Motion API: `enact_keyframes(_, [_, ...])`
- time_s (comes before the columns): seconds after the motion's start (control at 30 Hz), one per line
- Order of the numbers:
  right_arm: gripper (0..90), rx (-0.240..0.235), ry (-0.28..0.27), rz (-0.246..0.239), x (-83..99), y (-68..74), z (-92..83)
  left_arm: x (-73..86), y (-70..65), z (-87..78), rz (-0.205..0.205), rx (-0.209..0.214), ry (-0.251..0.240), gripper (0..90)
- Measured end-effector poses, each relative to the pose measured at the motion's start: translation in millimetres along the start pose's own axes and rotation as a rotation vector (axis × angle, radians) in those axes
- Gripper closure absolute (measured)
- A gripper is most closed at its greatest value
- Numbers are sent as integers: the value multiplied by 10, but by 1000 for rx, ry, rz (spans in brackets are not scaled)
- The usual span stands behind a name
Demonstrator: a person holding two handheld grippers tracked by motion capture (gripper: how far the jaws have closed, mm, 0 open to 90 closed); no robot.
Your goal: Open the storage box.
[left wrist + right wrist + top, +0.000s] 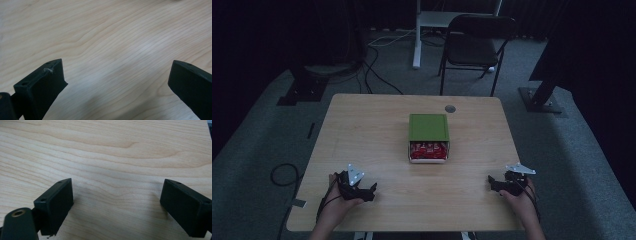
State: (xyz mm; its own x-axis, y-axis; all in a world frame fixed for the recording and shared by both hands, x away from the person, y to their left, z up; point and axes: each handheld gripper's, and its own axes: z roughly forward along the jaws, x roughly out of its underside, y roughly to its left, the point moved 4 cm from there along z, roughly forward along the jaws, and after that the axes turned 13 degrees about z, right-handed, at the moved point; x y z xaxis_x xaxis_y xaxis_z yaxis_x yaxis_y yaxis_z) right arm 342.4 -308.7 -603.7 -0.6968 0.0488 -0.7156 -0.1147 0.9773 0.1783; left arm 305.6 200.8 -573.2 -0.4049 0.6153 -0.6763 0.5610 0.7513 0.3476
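Note:
A box [428, 136] with a green lid lies at the middle of the wooden table [362, 130]. Its near end stands open and shows red packets [427, 150] inside. My left gripper [373, 189] rests near the table's front left, held by a hand, well short of the box. My right gripper [490, 182] rests near the front right, also in a hand. In the left gripper view my left gripper [116, 72] is open over bare wood. The right gripper view has my right gripper [117, 193] open too, nothing between its jaws.
A round grey grommet [450, 108] sits in the table's far edge. Behind the table stand a black folding chair [477, 42] and a white desk leg [417, 35]. Cables [377, 75] run over the grey carpet, and black stand bases [539, 97] flank the table.

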Motion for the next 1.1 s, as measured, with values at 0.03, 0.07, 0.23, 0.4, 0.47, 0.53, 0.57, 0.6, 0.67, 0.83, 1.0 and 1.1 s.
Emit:
enact_keyframes(0.03, [106,0,0,0,0,0,0,-30,-18,8,14,1,-6,13])
enact_keyframes(0.07, [106,0,0,0,0,0,0,-60,-35,16,26,0,-13,13])
enact_keyframes(0.23, [107,0,0,1,0,1,0,-196,-105,61,78,5,-30,13])
enact_keyframes(0.4, [106,0,0,2,0,1,0,-308,-185,114,130,6,-42,13])
enact_keyframes(0.47, [106,0,0,2,0,1,0,-349,-219,124,164,-3,-47,13])
enact_keyframes(0.53, [106,0,0,3,0,2,0,-394,-249,131,187,-4,-54,13])
enact_keyframes(0.57, [106,0,0,3,0,2,0,-416,-263,132,195,-3,-54,13])
enact_keyframes(0.6, [106,0,0,3,0,2,0,-440,-277,133,207,0,-56,13])
enact_keyframes(0.67, [107,0,0,3,0,3,0,-484,-305,139,223,2,-63,13])
enact_keyframes(0.83, [106,0,0,3,0,2,0,-587,-381,170,277,-1,-70,13])
enact_keyframes(1.0, [106,0,0,2,0,2,0,-666,-456,214,317,-2,-90,13])
enact_keyframes(1.1, [106,0,0,3,0,2,0,-712,-507,237,343,-6,-92,13])
